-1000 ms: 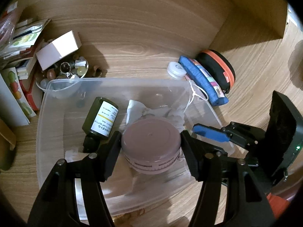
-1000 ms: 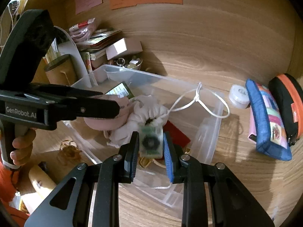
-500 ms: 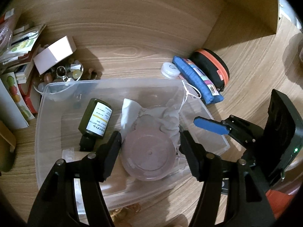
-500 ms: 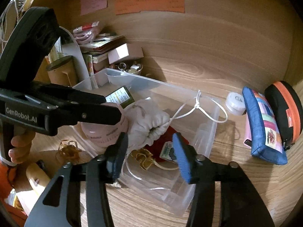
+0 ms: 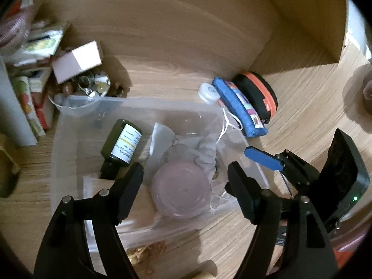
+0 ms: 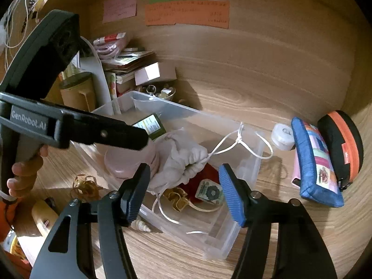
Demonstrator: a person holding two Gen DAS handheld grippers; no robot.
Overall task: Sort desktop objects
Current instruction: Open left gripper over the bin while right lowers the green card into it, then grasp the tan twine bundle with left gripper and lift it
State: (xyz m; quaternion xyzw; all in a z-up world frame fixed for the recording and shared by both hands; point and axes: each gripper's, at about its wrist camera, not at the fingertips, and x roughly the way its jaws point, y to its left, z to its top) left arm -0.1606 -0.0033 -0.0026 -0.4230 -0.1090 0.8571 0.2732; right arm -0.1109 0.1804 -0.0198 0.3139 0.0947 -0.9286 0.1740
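A clear plastic bin (image 5: 69, 153) (image 6: 246, 162) holds a dark green bottle (image 5: 122, 144), a white drawstring pouch (image 6: 179, 162) and a pink round jar (image 5: 181, 190) (image 6: 130, 160). My left gripper (image 5: 186, 179) hovers over the jar with its jaws opening. Its pads stand clear of the jar's sides. One of its fingers (image 6: 104, 132) crosses the right wrist view. My right gripper (image 6: 183, 193) is also opening above the bin, with nothing held. A small green-and-white tag (image 6: 210, 194) lies on the bin floor just past its blue pad (image 5: 262, 158).
A blue pencil case (image 6: 313, 162), a black-and-orange case (image 6: 341, 144) and a white round tape (image 6: 282, 136) lie right of the bin. A white box (image 5: 76, 61), a trinket bowl and stacked books crowd the left. Gold foil (image 6: 84, 186) and a seashell (image 6: 140, 226) lie in front.
The left gripper lowered the pink jar into the bin and let it go, its jaws widening. The right gripper opened and the small tag it held dropped into the bin.
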